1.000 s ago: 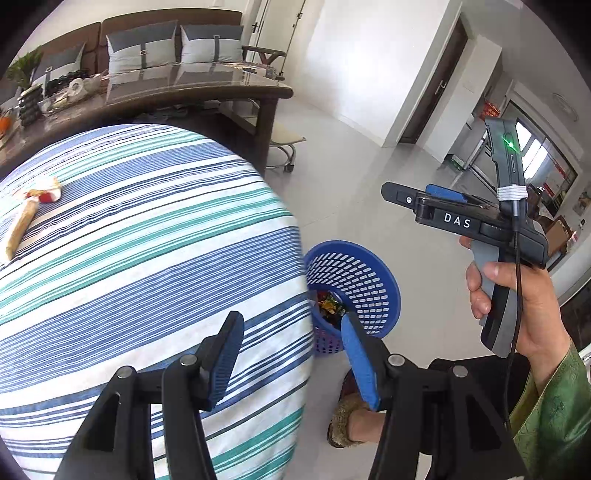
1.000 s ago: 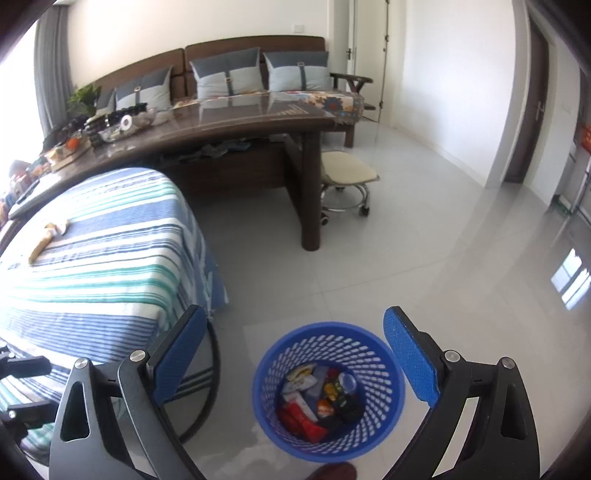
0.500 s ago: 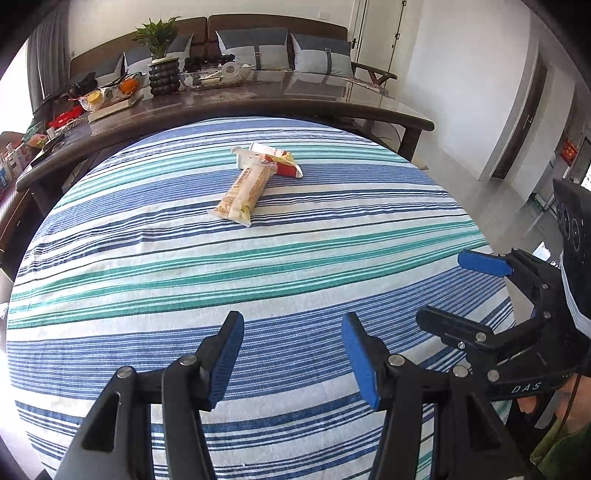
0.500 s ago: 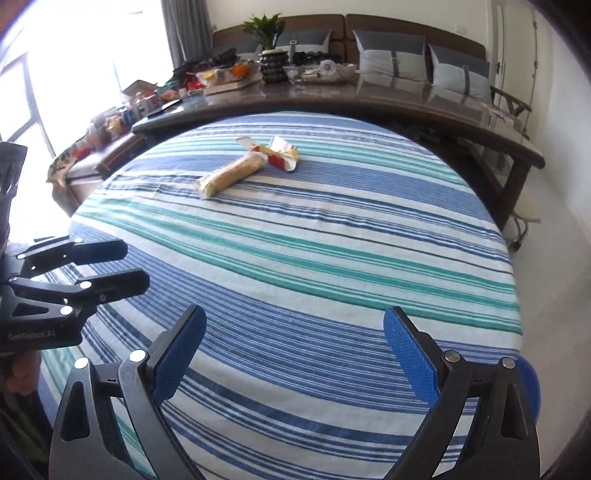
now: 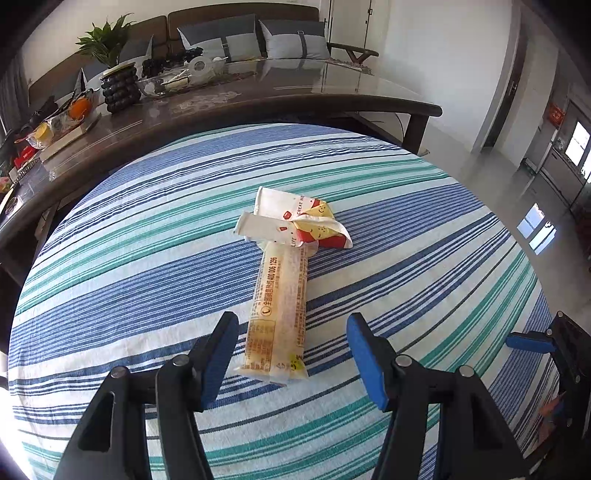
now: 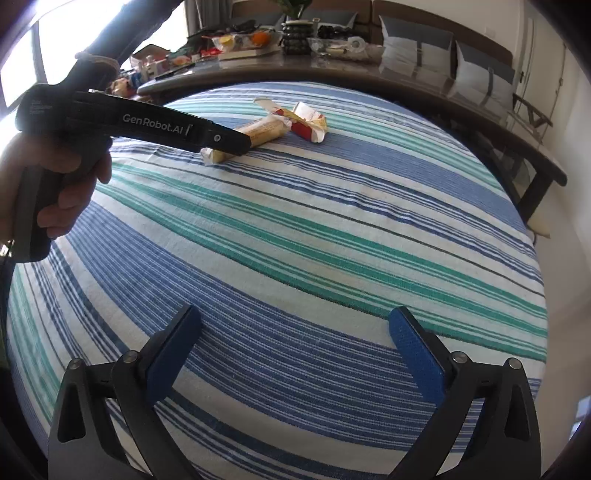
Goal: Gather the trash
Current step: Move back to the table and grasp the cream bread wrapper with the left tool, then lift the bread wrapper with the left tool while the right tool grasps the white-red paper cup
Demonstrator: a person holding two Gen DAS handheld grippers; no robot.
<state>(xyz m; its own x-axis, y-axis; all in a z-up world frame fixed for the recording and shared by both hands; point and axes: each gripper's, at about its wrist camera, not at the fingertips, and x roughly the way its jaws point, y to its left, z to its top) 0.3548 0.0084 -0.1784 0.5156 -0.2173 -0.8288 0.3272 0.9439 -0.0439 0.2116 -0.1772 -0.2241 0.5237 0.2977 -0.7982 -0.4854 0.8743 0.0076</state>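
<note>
A long yellow snack wrapper (image 5: 279, 308) lies on the striped round table (image 5: 147, 266), its near end between my left gripper's (image 5: 291, 345) open blue fingers. A crumpled white, red and yellow wrapper (image 5: 295, 221) lies just beyond it, touching its far end. In the right wrist view the yellow wrapper (image 6: 258, 133) and the crumpled wrapper (image 6: 308, 122) lie far across the table, with the left gripper's body in front of them. My right gripper (image 6: 293, 345) is open and empty above the near part of the table. The trash basket is out of view.
A dark curved sideboard (image 5: 258, 99) behind the table carries a plant vase (image 5: 120, 90), bowls and fruit. A sofa with grey cushions (image 5: 221, 35) stands at the back wall. Open tiled floor (image 5: 517, 177) lies to the right.
Both grippers swung from the blue basket on the floor to the table. The left gripper has moved up close to the yellow wrapper; both stay open.
</note>
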